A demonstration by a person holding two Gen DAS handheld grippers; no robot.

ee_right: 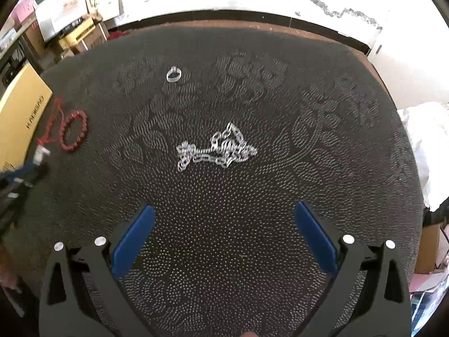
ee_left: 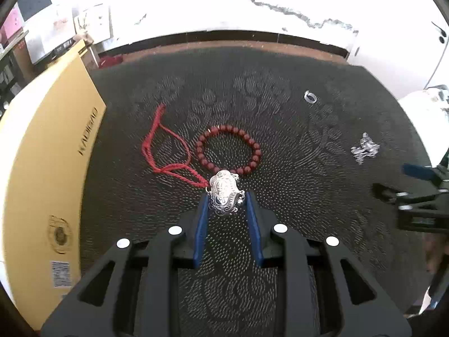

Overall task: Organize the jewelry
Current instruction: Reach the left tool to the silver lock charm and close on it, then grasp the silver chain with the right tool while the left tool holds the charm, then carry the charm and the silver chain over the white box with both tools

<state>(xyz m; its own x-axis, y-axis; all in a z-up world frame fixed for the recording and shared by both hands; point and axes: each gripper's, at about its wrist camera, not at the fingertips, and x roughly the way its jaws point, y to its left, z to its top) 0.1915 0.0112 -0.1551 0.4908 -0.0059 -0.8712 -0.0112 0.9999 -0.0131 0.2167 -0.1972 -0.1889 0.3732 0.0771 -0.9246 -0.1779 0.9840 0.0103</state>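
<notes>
Right now my left gripper (ee_left: 226,200) has its blue pads clenched on the silver lock-shaped pendant (ee_left: 224,193), one pad on each side edge, so the pendant sits crosswise between the fingertips with its face toward the camera. From its top the red cord (ee_left: 168,151) trails away up and to the left, its loops lying on the dark patterned cloth (ee_left: 294,146). The cord's long run therefore points away from the jaws, and I judge any lift will drag that slack after the pendant. Just beyond the pendant, touching or nearly touching its upper edge, lies the dark red bead bracelet (ee_left: 228,149), so the cord could snag it. My right gripper (ee_right: 224,212) hangs with its jaws spread wide and nothing between them; straight ahead of it, well apart from the fingertips, lies the silver link chain (ee_right: 217,148) in a loose heap stretched left to right. Farther off is a small silver ring (ee_right: 174,74), nearer my right side than my left. Along the left edge of the cloth lies a flat tan box (ee_left: 47,174), closed; I see no open tray or compartment for the pieces.
</notes>
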